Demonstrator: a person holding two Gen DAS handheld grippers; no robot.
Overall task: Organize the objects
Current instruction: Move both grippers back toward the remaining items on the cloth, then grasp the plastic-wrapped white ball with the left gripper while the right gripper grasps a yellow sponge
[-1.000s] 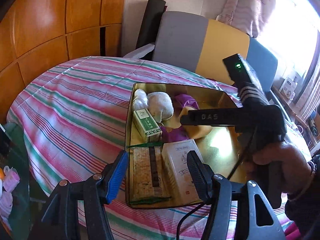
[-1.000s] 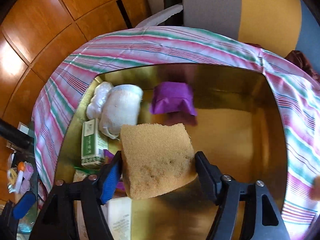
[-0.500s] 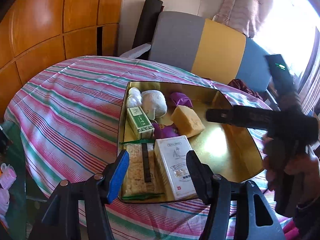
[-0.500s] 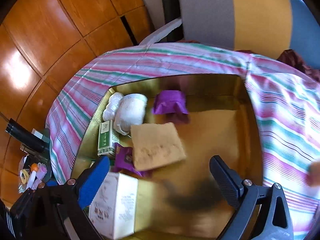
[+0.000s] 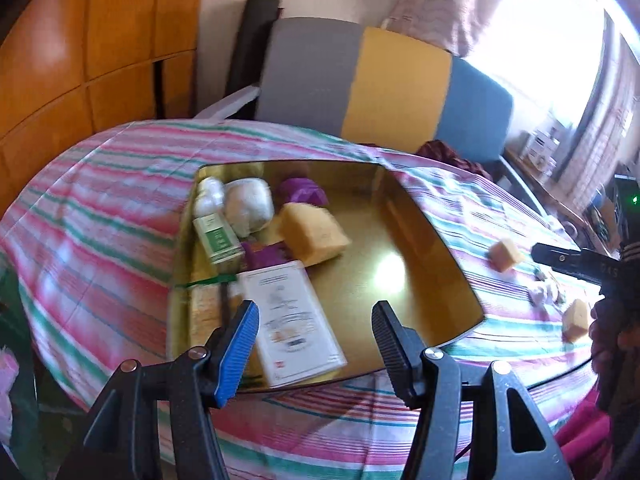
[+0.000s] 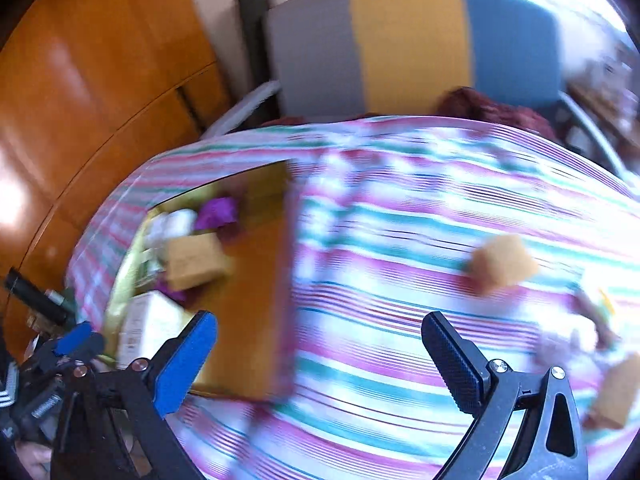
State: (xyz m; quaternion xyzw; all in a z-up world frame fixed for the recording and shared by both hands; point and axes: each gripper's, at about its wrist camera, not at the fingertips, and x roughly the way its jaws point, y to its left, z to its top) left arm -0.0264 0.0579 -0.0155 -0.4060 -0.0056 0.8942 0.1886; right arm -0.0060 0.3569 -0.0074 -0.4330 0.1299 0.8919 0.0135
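Item: large yellow sponge, lying in the gold tray, toward its far-left part. Its long axis runs roughly from the tray's far-left corner toward the middle; the nearer end points to the open floor of the tray. Nothing grips it.

Beside it, in the tray:
- purple cloth bundle, just behind the sponge.
- white rolled cloth, to the sponge's left, with a smaller white bundle beyond it at the tray wall.
- green-and-white carton, long axis running near to far.
- purple packet, between carton and sponge, partly hidden.
- white box, flat, near edge of the tray, long axis near to far.
- cracker pack, left of the white box, partly hidden.

On the striped tablecloth over the desk, right of the tray: two small sponge cubes and, well apart from the tray.

My left fingers: apart, holding nothing, hovering over the tray's near edge.

My right fingers: apart, holding nothing, above the tablecloth beside the tray's right wall; this view is blurred. One sponge cube lies ahead of them.

Beyond the desk: a chair with grey, yellow and blue back panels.
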